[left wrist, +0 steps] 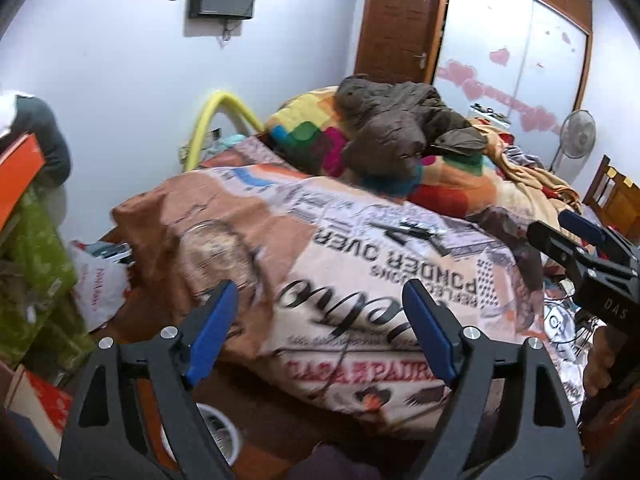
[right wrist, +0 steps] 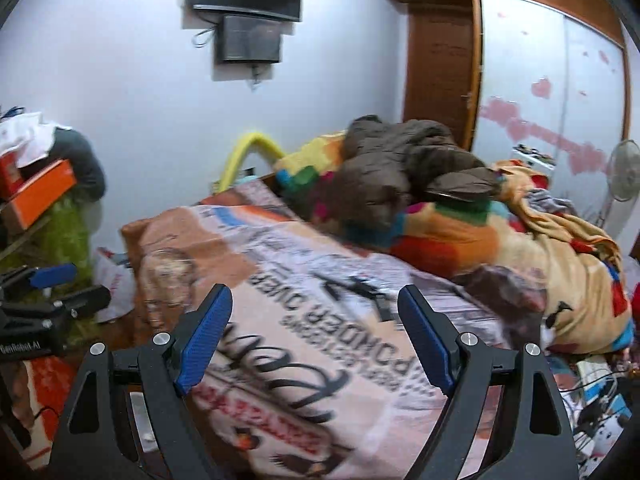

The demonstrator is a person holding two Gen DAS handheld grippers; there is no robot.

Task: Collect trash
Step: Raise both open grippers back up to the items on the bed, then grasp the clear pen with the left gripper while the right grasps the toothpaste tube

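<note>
Both grippers up over the bed (left wrist: 360,248), nothing carried; judging by that, the step in hand is finding the next piece of trash and reaching for it.

To do it well: pick one target before dropping in. Likeliest trash is the white plastic bag (left wrist: 98,284) on the floor at left of the frame, beside the bed corner (also seen in the right view (right wrist: 114,284)). The white round bin (left wrist: 218,428) shows at bottom centre of the left view, partly behind the left fingers; I read it as the drop spot, not sure. Approach the bag from above, catch a bunched fold, not a flat sheet, and keep the two grippers from crossing since they sit close side by side.

Fingers: left gripper (left wrist: 320,344) spread wide, blue pads apart, nothing between them, only printed bedcover behind. Right gripper (right wrist: 316,344) same, wide apart and empty. Each shows in the other's view: right at right edge (left wrist: 576,240), left at left edge (right wrist: 60,284), both spread too.

Jacket (left wrist: 400,128) and blankets on the bed are not trash (leave them).
</note>
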